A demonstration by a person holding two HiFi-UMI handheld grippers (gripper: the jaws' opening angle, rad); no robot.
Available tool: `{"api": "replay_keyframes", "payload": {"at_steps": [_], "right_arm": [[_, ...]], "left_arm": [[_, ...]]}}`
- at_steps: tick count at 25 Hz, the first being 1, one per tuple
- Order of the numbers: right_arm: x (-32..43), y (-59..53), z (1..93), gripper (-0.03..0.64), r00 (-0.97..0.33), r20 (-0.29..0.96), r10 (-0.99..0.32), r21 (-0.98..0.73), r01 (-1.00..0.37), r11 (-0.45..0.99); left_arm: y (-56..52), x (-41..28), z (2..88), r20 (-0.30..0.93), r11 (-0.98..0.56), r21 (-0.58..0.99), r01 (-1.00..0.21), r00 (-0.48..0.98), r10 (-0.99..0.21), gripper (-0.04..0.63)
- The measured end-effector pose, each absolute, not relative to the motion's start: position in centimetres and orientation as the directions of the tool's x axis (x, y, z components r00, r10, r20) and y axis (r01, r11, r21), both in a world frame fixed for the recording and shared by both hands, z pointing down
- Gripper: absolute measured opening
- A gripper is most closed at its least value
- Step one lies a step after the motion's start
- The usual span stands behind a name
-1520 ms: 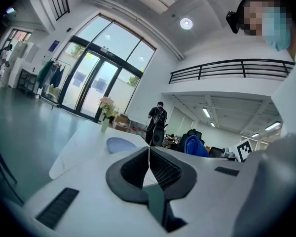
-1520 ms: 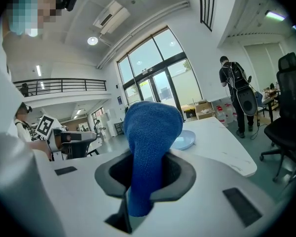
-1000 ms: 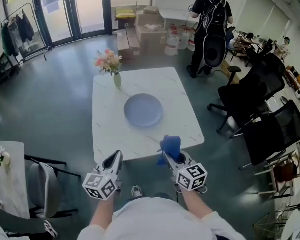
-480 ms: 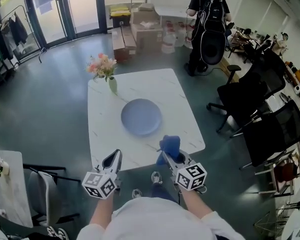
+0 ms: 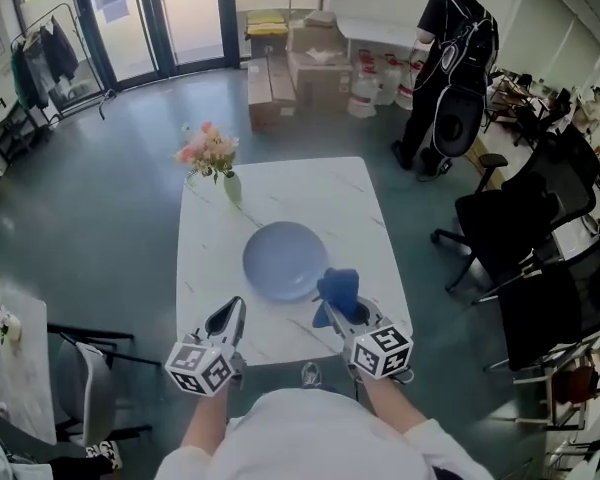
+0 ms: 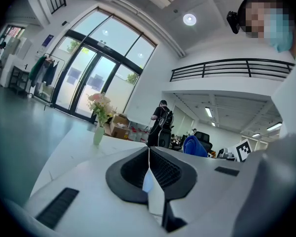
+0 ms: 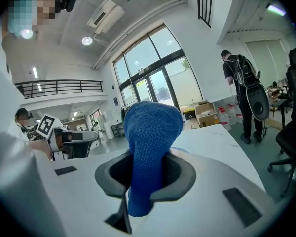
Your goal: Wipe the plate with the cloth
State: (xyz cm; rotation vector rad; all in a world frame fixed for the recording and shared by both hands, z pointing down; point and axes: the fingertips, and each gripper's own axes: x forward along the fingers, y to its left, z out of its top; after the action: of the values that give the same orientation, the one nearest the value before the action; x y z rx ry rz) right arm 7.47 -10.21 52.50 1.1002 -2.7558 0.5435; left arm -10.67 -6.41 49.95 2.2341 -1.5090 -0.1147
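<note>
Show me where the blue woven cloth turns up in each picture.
Head view: the blue woven cloth low centre, held in the right gripper.
Left gripper view: the cloth, small, right of centre.
Right gripper view: the cloth dead centre, clamped between the jaws.
Shared landmark: the person in black with a backpack, standing in the background of all three.

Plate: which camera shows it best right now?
Head view: almost the whole plate lies visible on the white table. In the right gripper view the cloth blocks it; the left gripper view shows no clear plate.
</note>
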Motion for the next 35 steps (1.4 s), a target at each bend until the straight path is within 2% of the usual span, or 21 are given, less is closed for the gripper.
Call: {"api": "replay_keyframes", "payload": {"at_steps": [8,14,35], "right_arm": [[8.2,-14.3,53.5,0.084,-0.783,0.266,-0.562,-0.278,-0.621,0.733],[8.6,-16.1,54.7,0.084,-0.784,0.288,-0.549,-0.296,-0.618,0.728],[3.8,-19.7,54.4,0.084,-0.701,0.291,-0.651,-0.311,-0.713,0.628]], "left_arm": [[-9.6,-9.6,50.9,0.184,-0.221,0.411,-0.884,0.318,-0.930,0.032],[-11.5,-9.4,52.0,0.206,-0.200,0.426,-0.882,0.310,-0.928,0.032],[-18.6,-13.7,52.0,0.224,-0.336,0.422,-0.842,0.456,-0.861,0.032]]}}
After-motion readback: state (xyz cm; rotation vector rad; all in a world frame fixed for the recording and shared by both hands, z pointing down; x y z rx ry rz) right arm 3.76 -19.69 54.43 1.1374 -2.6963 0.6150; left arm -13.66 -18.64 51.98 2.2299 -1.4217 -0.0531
